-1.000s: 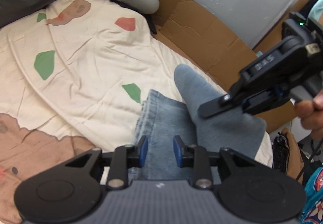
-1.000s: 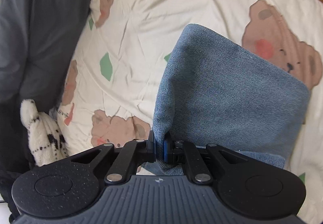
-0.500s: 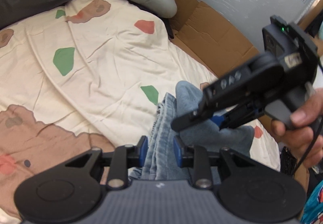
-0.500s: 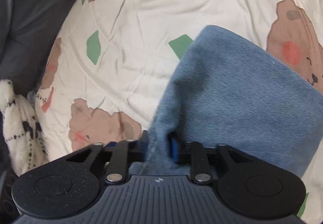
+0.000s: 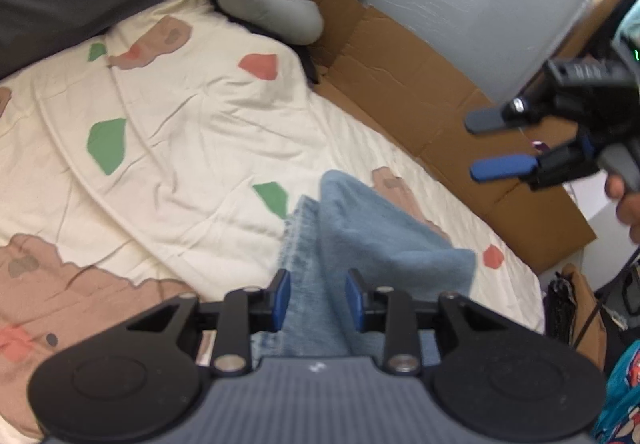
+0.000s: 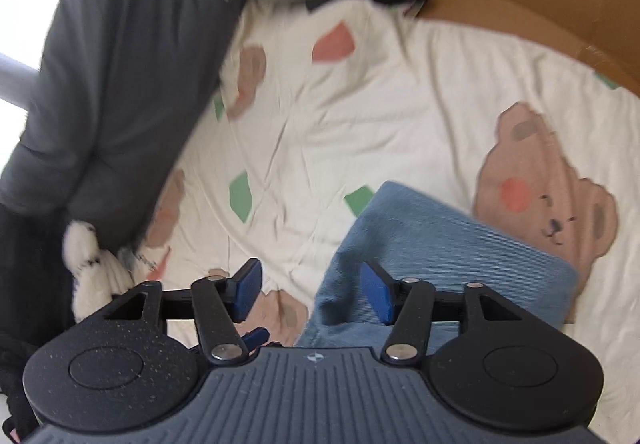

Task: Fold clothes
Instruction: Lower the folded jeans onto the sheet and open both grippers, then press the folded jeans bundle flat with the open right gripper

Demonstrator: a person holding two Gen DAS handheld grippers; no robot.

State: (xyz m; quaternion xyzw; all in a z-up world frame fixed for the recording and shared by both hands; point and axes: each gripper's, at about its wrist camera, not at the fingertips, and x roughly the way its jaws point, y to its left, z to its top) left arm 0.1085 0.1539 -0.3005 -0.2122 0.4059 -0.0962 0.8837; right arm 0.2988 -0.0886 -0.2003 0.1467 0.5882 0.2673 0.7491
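Cream bedding printed with brown bears and green and coral patches covers the bed [image 5: 192, 148], and everything in reach lies on it. Nearest the left camera, the left gripper [image 5: 319, 300] has its blue-padded fingers [image 5: 282, 294] parting, with the folded jeans [image 5: 360, 240] running up between them; a gap shows on each side, so the pads do not press the denim. The jeans lie as a folded bundle, a seamed edge on the left and a smoother upper layer rising to a rounded corner beside a green patch. In the right camera, the right gripper [image 6: 311, 290] hangs above the same jeans [image 6: 440, 244] with its fingers [image 6: 374, 292] widely spread and still opening; the right one shows against the denim's near left edge, the left one over bare bedding, and nothing is pinched. From the left camera the right gripper [image 5: 500, 142] is seen up in the air off the bed's right side, a person's hand [image 5: 628, 204] around its handle. Farther back, a fuzzy white item with dark marks [image 6: 94, 276] sits at the left edge, beside a dark grey quilt [image 6: 116, 76]. Beyond the bed's far end lie a grey curved pillow [image 5: 264, 8], flattened cardboard [image 5: 400, 84] and a grey wrapped panel [image 5: 480, 0]
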